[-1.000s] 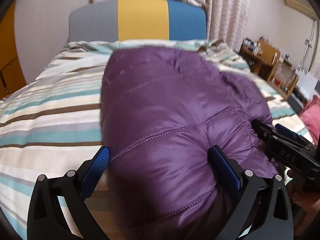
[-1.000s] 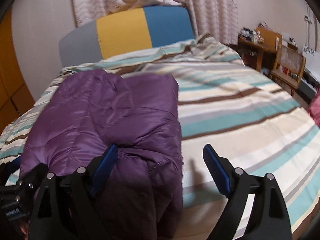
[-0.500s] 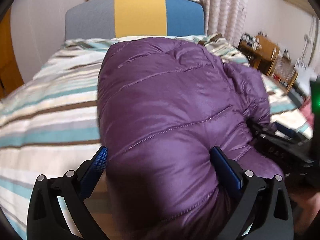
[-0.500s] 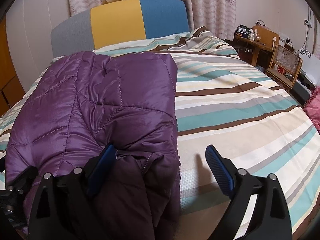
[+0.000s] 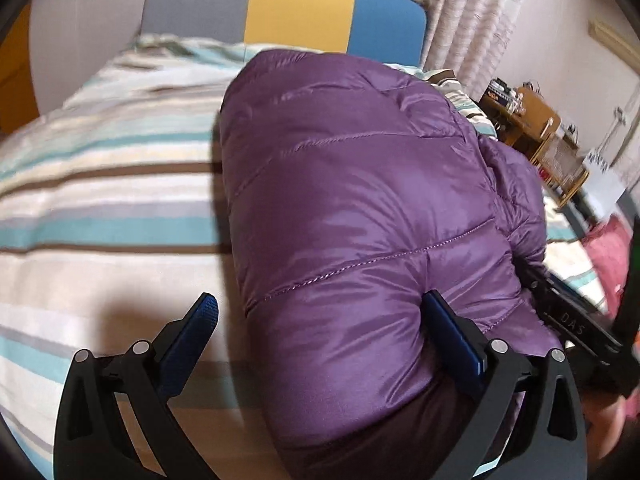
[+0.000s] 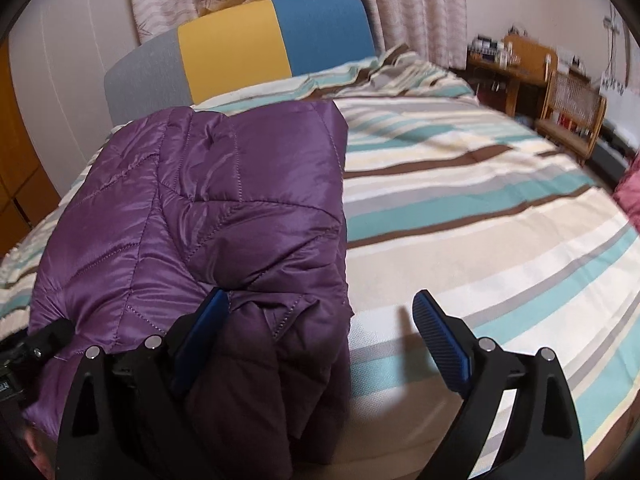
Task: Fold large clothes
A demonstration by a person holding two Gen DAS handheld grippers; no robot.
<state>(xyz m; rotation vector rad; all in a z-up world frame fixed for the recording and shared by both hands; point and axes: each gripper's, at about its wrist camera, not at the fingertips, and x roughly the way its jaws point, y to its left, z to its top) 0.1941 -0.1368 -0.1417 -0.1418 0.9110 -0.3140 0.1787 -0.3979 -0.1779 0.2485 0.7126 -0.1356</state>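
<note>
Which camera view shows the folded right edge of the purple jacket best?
The right wrist view: the purple jacket shows its straight right edge and stacked layers against the striped bedcover. The left wrist view shows mainly its puffy top; that edge is hidden.

- The bed (image 6: 500, 240) is covered by a bedspread striped in cream, teal, grey and brown.
- At its far end stands a headboard (image 6: 256, 56) in grey, yellow and blue panels.
- A purple quilted jacket (image 6: 192, 216) lies folded on the bed's left part, reaching from its near edge toward the headboard.
- Beside the far right corner the bedspread is rumpled.
- The bed's right half is bare striped cloth.
</note>
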